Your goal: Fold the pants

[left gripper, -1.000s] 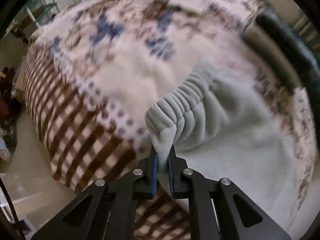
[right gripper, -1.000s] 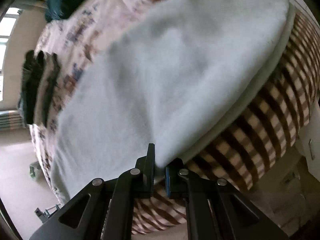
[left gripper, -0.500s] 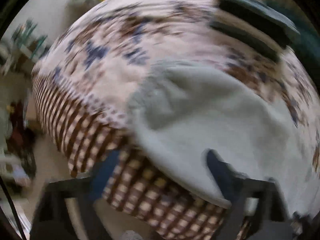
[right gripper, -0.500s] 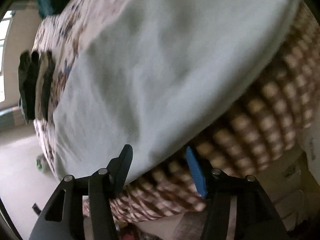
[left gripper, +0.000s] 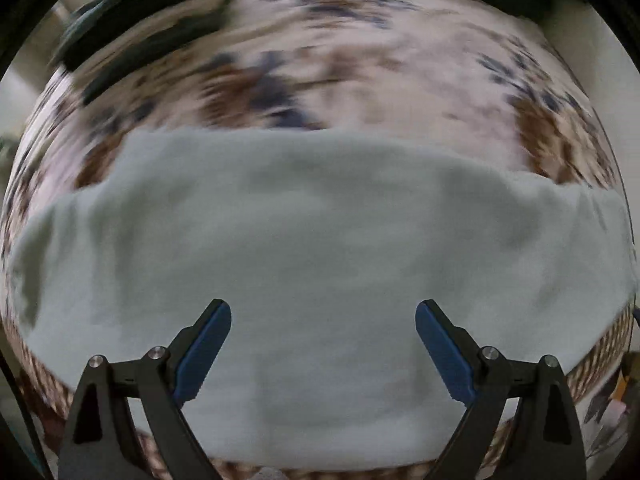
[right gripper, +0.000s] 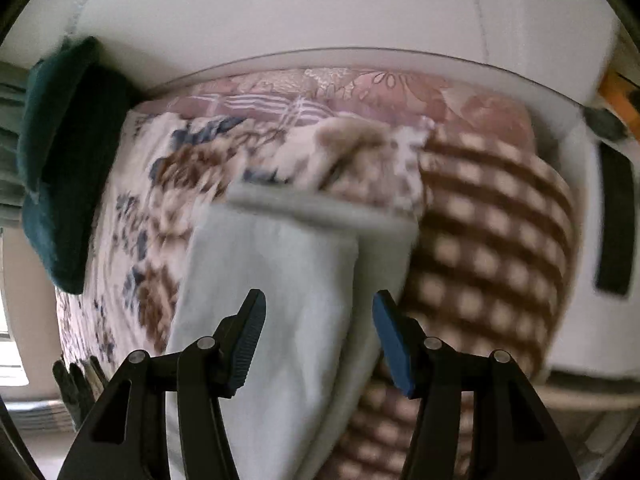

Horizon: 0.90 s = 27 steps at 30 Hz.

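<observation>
I've just let go: both my left gripper point(left gripper: 323, 350) and right gripper point(right gripper: 318, 338) gape empty over the pants point(left gripper: 320, 264), which lie folded lengthwise on the bed point(left gripper: 320, 60).

A floral blanket point(left gripper: 328, 80) in cream, brown and blue is spread ahead of the tool; its brown checked border point(right gripper: 492, 240) is draped rightward. A dark teal cushion point(right gripper: 56, 168) is seen far left, against a white wall point(right gripper: 320, 12).

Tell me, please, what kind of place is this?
Probably a bedroom at home. The pale pants lie on a bed covered with a floral blanket, its checked side hangs over the edge, and dark folded clothes sit on the bed.
</observation>
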{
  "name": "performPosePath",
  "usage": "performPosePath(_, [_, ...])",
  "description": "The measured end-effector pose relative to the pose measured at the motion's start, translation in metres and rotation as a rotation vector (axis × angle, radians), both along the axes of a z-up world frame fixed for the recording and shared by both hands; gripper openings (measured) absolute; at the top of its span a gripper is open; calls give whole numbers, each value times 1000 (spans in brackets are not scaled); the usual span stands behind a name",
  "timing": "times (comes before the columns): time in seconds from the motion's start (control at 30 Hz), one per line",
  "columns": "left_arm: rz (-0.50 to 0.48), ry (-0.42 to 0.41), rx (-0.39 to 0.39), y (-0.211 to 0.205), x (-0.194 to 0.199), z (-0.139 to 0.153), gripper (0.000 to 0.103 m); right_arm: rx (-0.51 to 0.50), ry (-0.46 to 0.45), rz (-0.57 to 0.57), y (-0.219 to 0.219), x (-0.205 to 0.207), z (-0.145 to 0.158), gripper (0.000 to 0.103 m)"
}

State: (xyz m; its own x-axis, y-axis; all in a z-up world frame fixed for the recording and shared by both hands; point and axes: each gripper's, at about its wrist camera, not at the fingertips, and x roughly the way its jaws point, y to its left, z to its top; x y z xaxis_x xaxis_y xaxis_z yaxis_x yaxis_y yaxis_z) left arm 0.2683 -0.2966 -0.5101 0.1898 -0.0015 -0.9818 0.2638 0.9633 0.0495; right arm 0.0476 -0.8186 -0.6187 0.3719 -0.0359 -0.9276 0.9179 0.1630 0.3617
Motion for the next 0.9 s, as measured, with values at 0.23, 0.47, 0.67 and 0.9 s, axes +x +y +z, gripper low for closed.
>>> performPosePath(0.23, [-59, 16, 21, -43, -9, -2, 94, -76, 14, 31, -12, -1, 6, 10])
performPosePath(0.47, [-53, 26, 67, -37, -10, -16, 94, -1, 82, 46, -22, -20, -18, 11])
performPosePath(0.67, [8, -4, 94, -4, 1, -3, 94, 48, 152, 122, -13, -10, -8, 51])
performPosePath(0.9, [140, -37, 123, 89, 35, 39, 94, 61, 62, 541, 126, 109, 68, 62])
